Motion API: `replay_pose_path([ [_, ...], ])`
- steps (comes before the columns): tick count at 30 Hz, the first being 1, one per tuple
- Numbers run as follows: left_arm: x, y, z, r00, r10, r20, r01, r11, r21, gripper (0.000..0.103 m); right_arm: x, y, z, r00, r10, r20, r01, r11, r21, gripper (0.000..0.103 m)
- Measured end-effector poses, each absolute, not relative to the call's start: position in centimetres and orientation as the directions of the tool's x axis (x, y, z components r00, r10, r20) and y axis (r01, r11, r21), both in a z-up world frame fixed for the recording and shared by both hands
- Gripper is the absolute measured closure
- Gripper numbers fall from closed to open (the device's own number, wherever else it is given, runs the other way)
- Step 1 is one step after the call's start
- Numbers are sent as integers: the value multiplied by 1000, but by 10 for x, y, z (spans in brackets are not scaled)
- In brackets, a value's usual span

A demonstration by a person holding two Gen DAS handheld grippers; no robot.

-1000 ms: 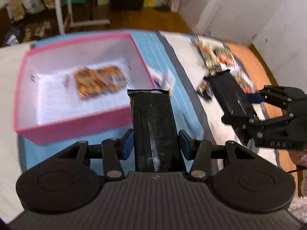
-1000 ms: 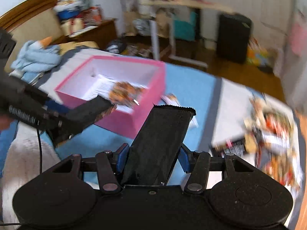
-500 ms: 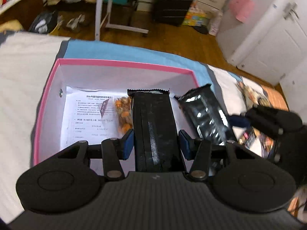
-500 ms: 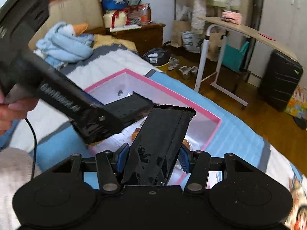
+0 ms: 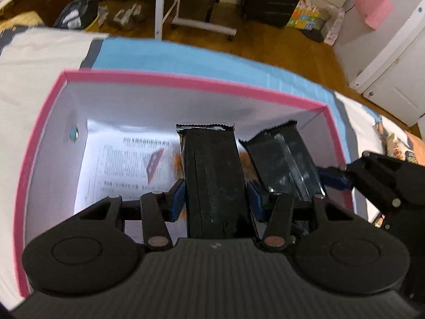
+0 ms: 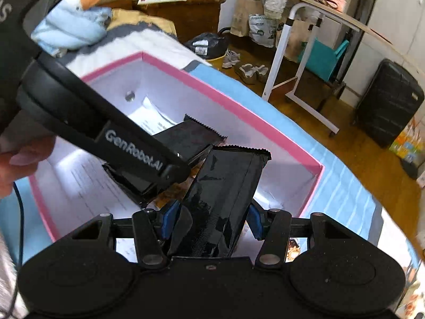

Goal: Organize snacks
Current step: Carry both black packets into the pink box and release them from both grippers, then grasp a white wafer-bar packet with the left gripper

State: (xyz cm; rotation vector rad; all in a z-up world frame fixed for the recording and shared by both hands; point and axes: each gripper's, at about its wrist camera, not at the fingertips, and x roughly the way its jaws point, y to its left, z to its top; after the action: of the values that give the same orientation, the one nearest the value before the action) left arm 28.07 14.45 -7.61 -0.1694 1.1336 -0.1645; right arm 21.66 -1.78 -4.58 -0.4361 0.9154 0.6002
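Observation:
My left gripper is shut on a black snack packet and holds it over the inside of the pink box. My right gripper is shut on a second black snack packet, also over the box. In the left wrist view the right gripper and its packet sit just to the right. In the right wrist view the left gripper's body crosses from the left. An orange snack pack lies mostly hidden on the box floor.
A printed paper sheet lines the box floor. The box sits on a blue and white bedspread. More snack packs lie on the bed to the right. A white rolling stand and a black suitcase stand on the wooden floor.
Both grippers have moved forward and down from beside the box to over its inside, each still holding its black packet. The two packets now sit side by side.

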Motion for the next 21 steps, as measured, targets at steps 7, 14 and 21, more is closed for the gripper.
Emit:
replay_pose_path([
  [7,278,136,-81,411,-218,-885,93,976,-198,44,207,-21,-41,520,271,-810,-639,752,-159,38],
  [14,237,125,-30,520,-244,-819,237,962,-136,34,162,-87,18,570,399,-719,-552,833,24,27],
  [21,189,105,12,531,-344,-775,353,921,-166,34,132,-159,43,596,417,-686,-510,857,77,28],
])
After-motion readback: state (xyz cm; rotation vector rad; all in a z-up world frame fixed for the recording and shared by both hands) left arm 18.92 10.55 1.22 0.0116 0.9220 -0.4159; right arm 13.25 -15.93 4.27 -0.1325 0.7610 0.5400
